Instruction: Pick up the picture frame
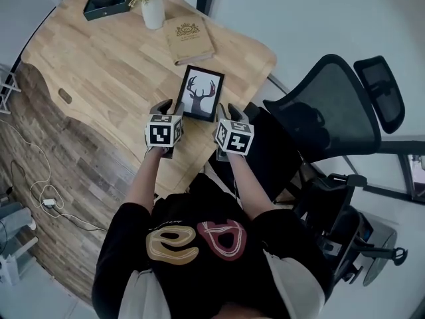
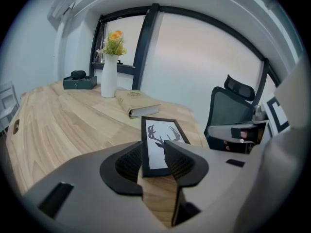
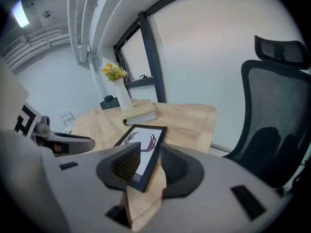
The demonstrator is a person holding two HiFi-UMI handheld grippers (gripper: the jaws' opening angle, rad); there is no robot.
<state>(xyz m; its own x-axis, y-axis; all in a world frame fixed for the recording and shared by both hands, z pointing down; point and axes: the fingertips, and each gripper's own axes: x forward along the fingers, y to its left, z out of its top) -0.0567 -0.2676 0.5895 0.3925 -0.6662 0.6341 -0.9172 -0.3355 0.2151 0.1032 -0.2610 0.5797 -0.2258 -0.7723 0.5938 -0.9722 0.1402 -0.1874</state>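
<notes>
Two grippers meet at the near end of the picture frame (image 1: 202, 93), which lies flat on the wooden table (image 1: 99, 58) close to its right edge. The left gripper (image 1: 169, 105) stands at the frame's near left corner. In the left gripper view, its jaws are apart with that corner (image 2: 163, 135) lying between them. The right gripper (image 1: 232, 111) stands at the near right corner. In the right gripper view, its jaws are likewise parted, straddling the frame's edge (image 3: 141, 140). A tan book (image 1: 189, 38) lies just beyond the frame. A white vase (image 1: 153, 10) of flowers and a dark box (image 1: 106, 4) stand at the far edge. An office chair (image 1: 332, 118) stands off the table's right corner.
</notes>
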